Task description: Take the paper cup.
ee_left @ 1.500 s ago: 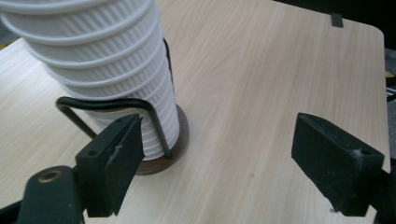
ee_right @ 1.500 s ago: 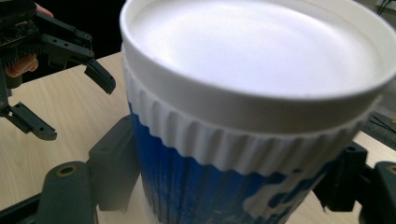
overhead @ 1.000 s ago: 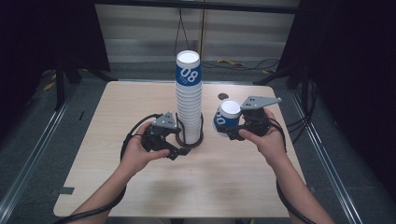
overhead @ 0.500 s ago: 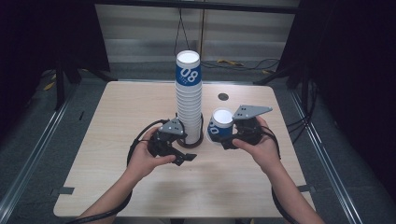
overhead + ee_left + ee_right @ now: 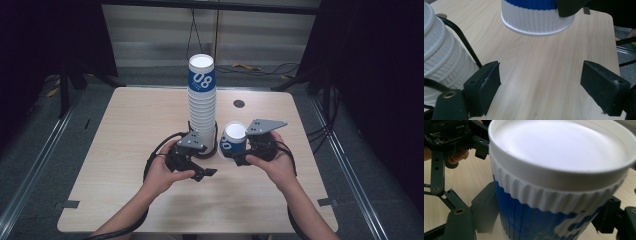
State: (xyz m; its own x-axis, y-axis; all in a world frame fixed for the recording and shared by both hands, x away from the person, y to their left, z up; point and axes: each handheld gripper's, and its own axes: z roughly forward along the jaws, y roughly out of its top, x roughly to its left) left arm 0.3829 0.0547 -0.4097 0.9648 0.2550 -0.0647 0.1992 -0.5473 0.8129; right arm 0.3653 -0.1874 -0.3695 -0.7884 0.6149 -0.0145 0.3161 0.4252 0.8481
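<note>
A tall stack of white ribbed paper cups (image 5: pixel 202 105) with a blue "08" band at its top stands mid-table; its lower part shows at the left (image 5: pixel 441 65) of the left gripper view. My right gripper (image 5: pixel 233 148) (image 5: pixel 546 215) is shut on a single blue-and-white cup (image 5: pixel 234 137) (image 5: pixel 559 170), held just right of the stack with its white end up. In the left gripper view that cup (image 5: pixel 536 20) hangs just above the tabletop. My left gripper (image 5: pixel 205 162) (image 5: pixel 540 85) sits low at the stack's foot. Its jaws have just been opening a little, with bare wood between them.
A black cable (image 5: pixel 160 150) (image 5: pixel 464 42) loops around the foot of the stack. A small dark round spot (image 5: pixel 239 103) marks the wooden table (image 5: pixel 130 125) behind the held cup. Dark floor with metal rails surrounds the table.
The right gripper has carried its cup left and nearer, down beside the stack. The left gripper has shifted right and nearer, along the stack's foot.
</note>
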